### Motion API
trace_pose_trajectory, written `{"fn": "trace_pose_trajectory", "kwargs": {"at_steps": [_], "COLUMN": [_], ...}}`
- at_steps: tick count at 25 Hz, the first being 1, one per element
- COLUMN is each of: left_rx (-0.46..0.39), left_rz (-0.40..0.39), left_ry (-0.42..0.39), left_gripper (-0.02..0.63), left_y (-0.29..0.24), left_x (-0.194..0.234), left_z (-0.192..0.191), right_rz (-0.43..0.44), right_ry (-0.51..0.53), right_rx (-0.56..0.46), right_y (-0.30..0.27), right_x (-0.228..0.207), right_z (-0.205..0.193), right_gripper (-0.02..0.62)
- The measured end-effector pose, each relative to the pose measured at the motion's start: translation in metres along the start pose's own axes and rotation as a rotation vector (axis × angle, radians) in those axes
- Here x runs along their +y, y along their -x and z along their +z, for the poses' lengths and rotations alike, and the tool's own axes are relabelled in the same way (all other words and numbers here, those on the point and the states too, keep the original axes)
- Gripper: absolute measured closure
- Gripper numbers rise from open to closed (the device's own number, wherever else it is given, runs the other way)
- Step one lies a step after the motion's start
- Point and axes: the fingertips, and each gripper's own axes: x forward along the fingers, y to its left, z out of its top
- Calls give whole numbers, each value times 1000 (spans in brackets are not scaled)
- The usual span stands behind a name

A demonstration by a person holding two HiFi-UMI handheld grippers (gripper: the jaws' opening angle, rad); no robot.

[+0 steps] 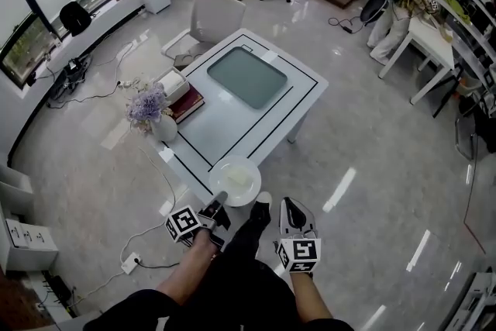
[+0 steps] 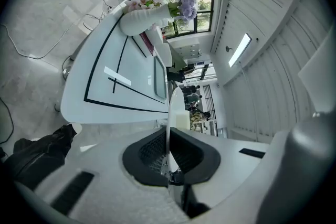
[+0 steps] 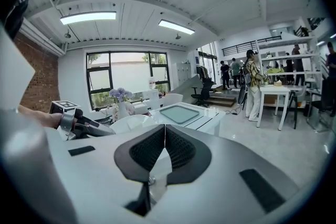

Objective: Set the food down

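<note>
Head view: a glossy grey floor surrounds a white table (image 1: 225,124) at frame centre. My left tongs (image 1: 217,201), at lower centre, are clamped on the near rim of a white plate (image 1: 254,181). The plate carries pale food (image 1: 235,180) at the table's near corner. My right tongs (image 1: 291,207), beside them to the right, are closed and empty.

Left gripper view: the plate stands edge-on between the pressed pads (image 2: 149,155), with the food just right of it.

Right gripper view: the pads meet with nothing between them, and the plate lies left of centre.

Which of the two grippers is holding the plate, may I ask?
The left gripper, shut on the white plate; the right gripper is shut and empty.
</note>
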Motion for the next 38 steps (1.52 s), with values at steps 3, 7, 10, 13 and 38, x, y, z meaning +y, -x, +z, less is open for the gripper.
{"fn": "trace_pose_trajectory", "kwargs": {"at_steps": [3,7,10,13,38], "left_rx": [4,3,-2,-11,-149], "left_rz": [-3,-3,-7,-6,45], "left_ry": [10,16,22,43,99], "left_gripper": [592,592,592,592,592], "left_y": [-25,-60,-82,-103,-256], "left_x": [0,-5,-7,-7,-33], "left_z": [1,8,17,24,130], "right_rz": [-9,-12,-7,3,195], "right_ry": [3,16,28,35,94], "right_rx": [1,4,5,21,81], "right_y": [-14,-36,-54,-76,-281], "right_x": [-20,-46,-59,-73,-136], "right_z": [4,16,24,27,98], "right_gripper": [586,586,586,586,586]}}
